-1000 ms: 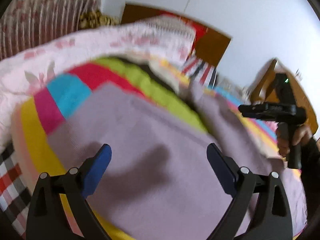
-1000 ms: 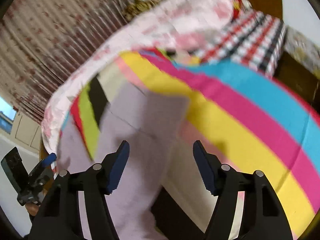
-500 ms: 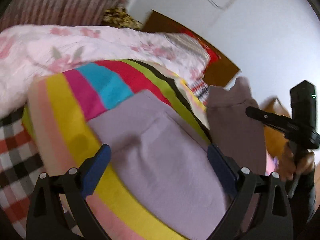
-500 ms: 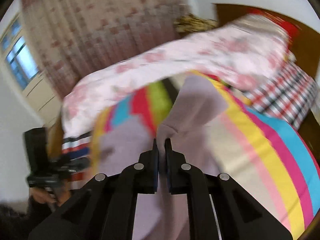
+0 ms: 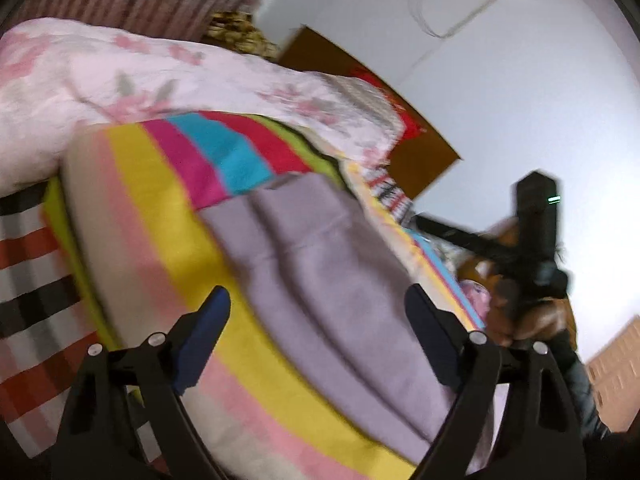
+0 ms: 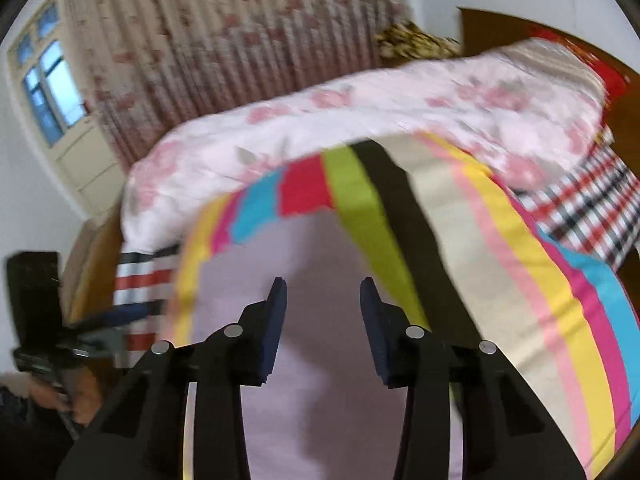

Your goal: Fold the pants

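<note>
Left wrist view: the left gripper (image 5: 316, 332) reaches forward from the bottom of the frame, its two blue-padded fingers (image 5: 202, 332) spread wide and just closing a little, with nothing pinched between them. Beneath and beyond the fingers lie the pants (image 5: 320, 280), a pale lilac garment folded into a long band on a striped sheet (image 5: 160, 216) of yellow, pink, blue, red and green. The pants run from the far middle of the frame down to the lower right, passing under the gap between the fingers; the pads do not touch the cloth. A pink floral quilt (image 5: 140, 76) is heaped behind the sheet, and a checked blanket (image 5: 28, 280) shows at the left edge. At the right, the right gripper (image 5: 440, 228) is seen from the side, held by a hand (image 5: 520, 312), just past the far edge of the pants.

Right wrist view: the right gripper (image 6: 323, 316) points down at the same lilac pants (image 6: 312, 360), which fill the lower middle of the frame directly under its fingers. The jaws stand partly apart and are opening; no cloth is between the pads. The striped sheet (image 6: 520, 280) surrounds the pants, with the floral quilt (image 6: 360, 120) behind and a patterned curtain (image 6: 220, 28) beyond. The left gripper (image 6: 120, 314) shows blurred at the left edge.
</note>
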`<state>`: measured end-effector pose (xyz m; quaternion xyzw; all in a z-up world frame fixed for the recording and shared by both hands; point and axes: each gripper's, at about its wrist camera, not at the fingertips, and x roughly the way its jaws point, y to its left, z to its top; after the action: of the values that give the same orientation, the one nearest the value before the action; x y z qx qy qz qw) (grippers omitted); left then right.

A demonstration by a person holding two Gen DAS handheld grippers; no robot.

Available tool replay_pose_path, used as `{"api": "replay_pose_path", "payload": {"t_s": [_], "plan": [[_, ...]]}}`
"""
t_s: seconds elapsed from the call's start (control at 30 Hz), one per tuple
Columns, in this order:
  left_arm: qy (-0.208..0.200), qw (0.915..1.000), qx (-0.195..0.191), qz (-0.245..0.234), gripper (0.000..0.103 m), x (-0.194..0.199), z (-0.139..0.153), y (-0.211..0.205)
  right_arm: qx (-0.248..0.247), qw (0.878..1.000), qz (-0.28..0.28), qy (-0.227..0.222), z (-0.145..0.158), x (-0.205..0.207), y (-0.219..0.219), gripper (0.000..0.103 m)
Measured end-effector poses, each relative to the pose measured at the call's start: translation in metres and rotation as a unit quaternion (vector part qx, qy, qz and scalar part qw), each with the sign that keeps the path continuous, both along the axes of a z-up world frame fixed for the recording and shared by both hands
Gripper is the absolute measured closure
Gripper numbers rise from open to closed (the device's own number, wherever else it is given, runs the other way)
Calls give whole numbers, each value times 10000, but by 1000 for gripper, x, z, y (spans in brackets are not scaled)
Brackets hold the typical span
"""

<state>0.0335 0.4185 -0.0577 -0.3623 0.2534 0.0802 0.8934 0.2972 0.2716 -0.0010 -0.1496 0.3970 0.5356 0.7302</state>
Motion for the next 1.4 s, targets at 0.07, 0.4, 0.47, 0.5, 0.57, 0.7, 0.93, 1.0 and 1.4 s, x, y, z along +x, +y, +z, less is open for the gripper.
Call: {"api": "replay_pose_path", "payload": {"t_s": [0.07, 0.4, 0.47, 0.5, 0.57, 0.7, 0.93, 1.0, 1.4], "plan": [[119, 9997, 99, -185, 17, 25, -2, -6, -105, 9999, -43, -54, -14, 10, -6, 65], [552, 9976, -359, -196, 42, 74, -43, 1, -398, 9986, 275, -213, -46, 20, 5, 65], [480, 9979, -402, -174, 44, 72, -40, 1, -389, 9985, 352, -181, -49, 22, 8, 65], [460, 9981, -351, -195, 44, 73, -37, 0, -378, 9984, 374, -166, -49, 23, 10, 65], [461, 9981, -345, -212, 44, 75, -36, 0, -322, 9986, 413, -7, -50, 27, 11, 64], [556, 9979, -318, -99, 63, 76, -40, 1, -143, 9983, 509, 247, -52, 30, 9, 89], [462, 9989, 5, -38, 101, 67, -31, -1, 85, 9987, 409, -301, -33, 16, 1, 98], [410, 9991, 90, -63, 101, 68, -25, -4, 78, 9982, 345, -484, -27, 12, 1, 98], [529, 9971, -522, 140, 101, 28, -16, 28, -203, 9976, 498, -432, -4, -17, 29, 98]]}}
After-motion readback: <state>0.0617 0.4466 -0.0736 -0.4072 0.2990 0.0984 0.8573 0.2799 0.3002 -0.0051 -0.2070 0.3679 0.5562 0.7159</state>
